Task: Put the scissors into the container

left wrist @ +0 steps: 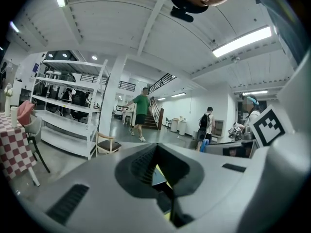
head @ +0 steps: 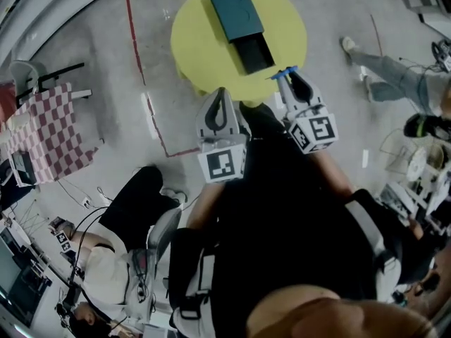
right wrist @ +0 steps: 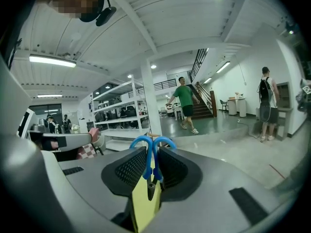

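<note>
Grey floor with red tape lines is seen around a round yellow table, the only work surface in the head view.

The scissors are clamped between the jaws of the right gripper. Their blue handle loops are pushed out past the jaw tips, and their long axis is laid along the gripper's own line, handles leading. In the head view they show only as a blue patch at the tip of the right gripper, just over the table's near edge.

The container, a dark teal flat box with a darker tray drawn out toward the person, is found on the table ahead of that tip and a little to its left. Its length runs roughly away from the person.

The left gripper is held beside the right one, its jaws drawn together on nothing.

A forward reach with a slight leftward drift is judged to be needed, and the right gripper is the one placed for it.
</note>
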